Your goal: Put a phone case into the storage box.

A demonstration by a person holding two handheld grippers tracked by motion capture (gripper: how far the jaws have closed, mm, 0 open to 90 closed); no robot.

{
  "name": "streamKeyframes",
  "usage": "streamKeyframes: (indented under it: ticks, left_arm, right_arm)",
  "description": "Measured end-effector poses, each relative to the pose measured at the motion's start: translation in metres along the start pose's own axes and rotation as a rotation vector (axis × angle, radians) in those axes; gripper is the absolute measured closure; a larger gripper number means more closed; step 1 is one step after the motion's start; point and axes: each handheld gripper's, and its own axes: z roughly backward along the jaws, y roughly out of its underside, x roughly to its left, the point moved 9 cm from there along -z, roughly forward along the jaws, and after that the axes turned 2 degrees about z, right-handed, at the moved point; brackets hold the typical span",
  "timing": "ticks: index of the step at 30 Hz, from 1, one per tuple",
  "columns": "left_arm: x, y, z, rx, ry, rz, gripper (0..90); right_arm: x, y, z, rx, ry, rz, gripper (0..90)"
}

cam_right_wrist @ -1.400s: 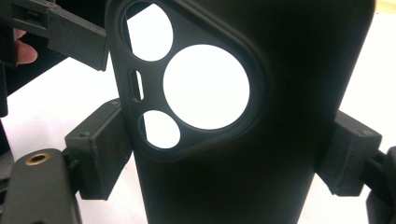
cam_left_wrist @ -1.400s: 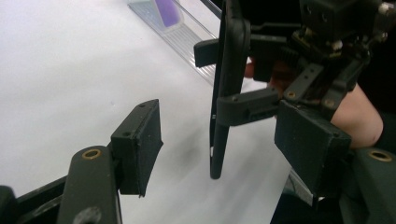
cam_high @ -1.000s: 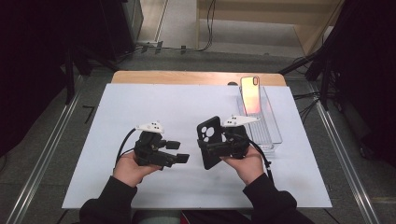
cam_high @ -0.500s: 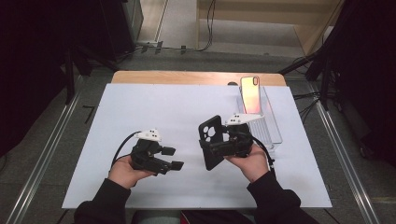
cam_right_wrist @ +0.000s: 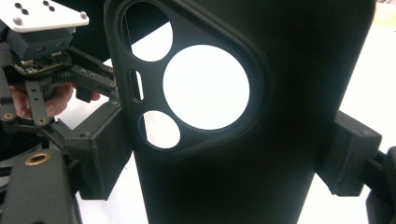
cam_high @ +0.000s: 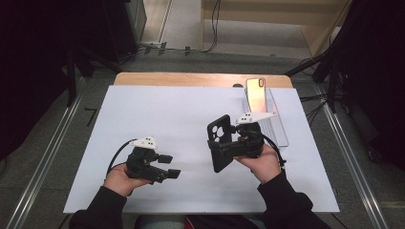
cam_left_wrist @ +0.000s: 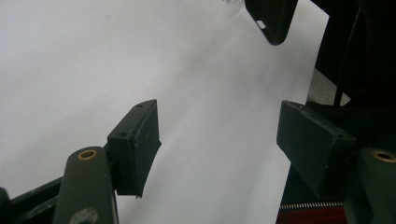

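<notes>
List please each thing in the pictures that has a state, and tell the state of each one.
Left gripper: open, empty, held low over the white sheet.
Right gripper: shut on the black phone case.
Black phone case: held off the table, nearly upright.
Phone: propped up in the clear stand, untouched.

no readable text, label, brand or number showing anywhere; phone case (cam_right_wrist: pixel 224 112), phone (cam_high: pixel 256 93), bench (cam_high: pixel 157 114) all showing unmarked.
</notes>
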Motion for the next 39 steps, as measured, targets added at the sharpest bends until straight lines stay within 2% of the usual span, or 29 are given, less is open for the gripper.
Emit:
streamKeyframes:
  ticks: [11, 19, 23, 34, 39]
  left_arm:
    - [0.007, 0.007, 0.006, -0.012, -0.027, 0.033, 30.0]
    - [0.009, 0.01, 0.011, -0.025, -0.05, 0.056, 30.0]
    - [0.009, 0.011, 0.014, -0.043, -0.032, 0.086, 30.0]
    - [0.013, 0.017, 0.017, -0.037, -0.067, 0.093, 30.0]
    - [0.013, 0.018, 0.018, -0.047, -0.061, 0.102, 30.0]
  right_arm:
    - [-0.013, -0.011, 0.016, -0.02, 0.027, -0.014, 14.2]
    - [-0.031, -0.023, 0.036, -0.051, 0.115, -0.05, 14.2]
    - [-0.042, -0.029, 0.047, -0.069, 0.169, -0.051, 14.2]
    - [-0.076, -0.034, 0.07, -0.123, 0.278, -0.107, 14.2]
    - [-0.09, -0.036, 0.078, -0.146, 0.319, -0.129, 14.2]
